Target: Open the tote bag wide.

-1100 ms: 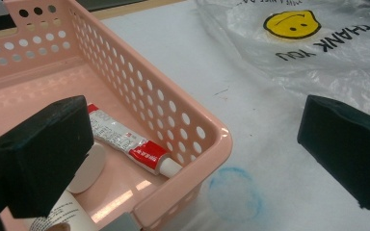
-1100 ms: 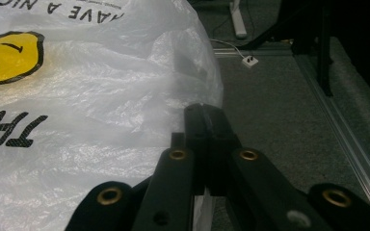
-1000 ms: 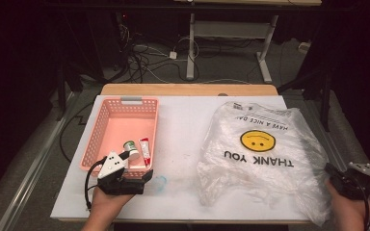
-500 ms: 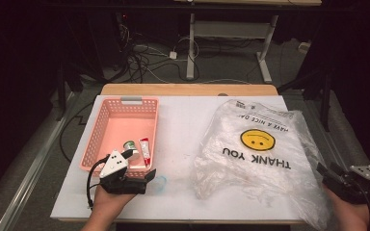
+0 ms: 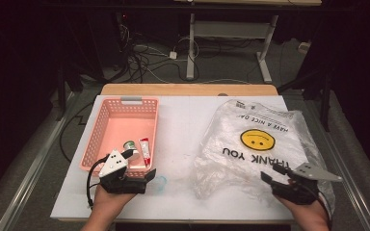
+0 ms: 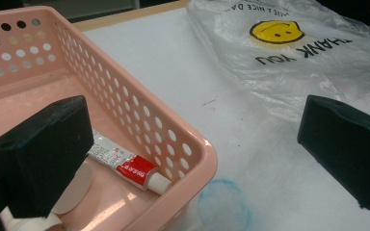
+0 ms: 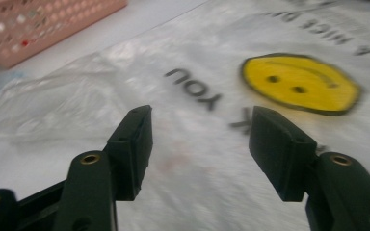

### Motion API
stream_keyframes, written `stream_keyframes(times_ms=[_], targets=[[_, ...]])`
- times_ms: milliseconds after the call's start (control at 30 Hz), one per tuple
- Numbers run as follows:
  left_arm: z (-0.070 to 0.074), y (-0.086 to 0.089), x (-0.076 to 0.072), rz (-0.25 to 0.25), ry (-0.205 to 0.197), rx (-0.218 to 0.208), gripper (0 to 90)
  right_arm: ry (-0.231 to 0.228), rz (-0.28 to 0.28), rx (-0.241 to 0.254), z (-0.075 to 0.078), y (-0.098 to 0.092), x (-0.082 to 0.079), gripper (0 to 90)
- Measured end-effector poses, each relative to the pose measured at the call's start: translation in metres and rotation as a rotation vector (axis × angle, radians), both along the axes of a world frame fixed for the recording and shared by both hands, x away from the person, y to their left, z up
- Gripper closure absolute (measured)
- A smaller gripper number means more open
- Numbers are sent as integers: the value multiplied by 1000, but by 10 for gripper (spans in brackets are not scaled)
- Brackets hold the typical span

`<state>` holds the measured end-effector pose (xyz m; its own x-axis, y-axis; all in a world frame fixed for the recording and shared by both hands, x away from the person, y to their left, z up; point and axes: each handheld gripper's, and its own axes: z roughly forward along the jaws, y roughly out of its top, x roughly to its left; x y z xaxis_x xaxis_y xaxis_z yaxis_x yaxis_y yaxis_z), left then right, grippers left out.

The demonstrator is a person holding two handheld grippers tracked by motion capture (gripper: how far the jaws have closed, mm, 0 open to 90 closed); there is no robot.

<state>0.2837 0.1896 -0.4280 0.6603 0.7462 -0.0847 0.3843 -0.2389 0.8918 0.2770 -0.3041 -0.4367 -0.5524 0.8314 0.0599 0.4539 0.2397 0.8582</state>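
so my right gripper (image 5: 275, 179) hovers over the near edge of the plastic bag (image 5: 257, 144), and its jaws have just been opening with nothing between them; the film lies flat just beyond and under the fingertips. i judge i stand there because the bag's crumpled near edge is where a mouth can be caught and lifted. my left gripper (image 5: 144, 177) waits with jaws spread wide and empty, straddling the near corner of the pink basket (image 5: 107, 120): one jaw hangs inside, over the tube (image 6: 123, 162), the other outside above the white table (image 5: 183, 130). that keeps it ready by what sits in the basket, the tube and a small round tin (image 5: 130, 145) just ahead of it.

the bag is thin, clear and wrinkled, lying flat, printed with a yellow smiley face and black "thank you" lettering. it looks limp and slippery, likely to slide rather than lift.
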Motion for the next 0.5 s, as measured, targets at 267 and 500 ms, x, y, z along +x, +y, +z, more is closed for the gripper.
stream_keyframes(times_ms=[267,500], targets=[[-1,6,-7,10,2,3,0,105,167,-140,-23,50,13,331],[-2,12,-18,37,5,-1,0,139,198,-286,-38,71,26,361]])
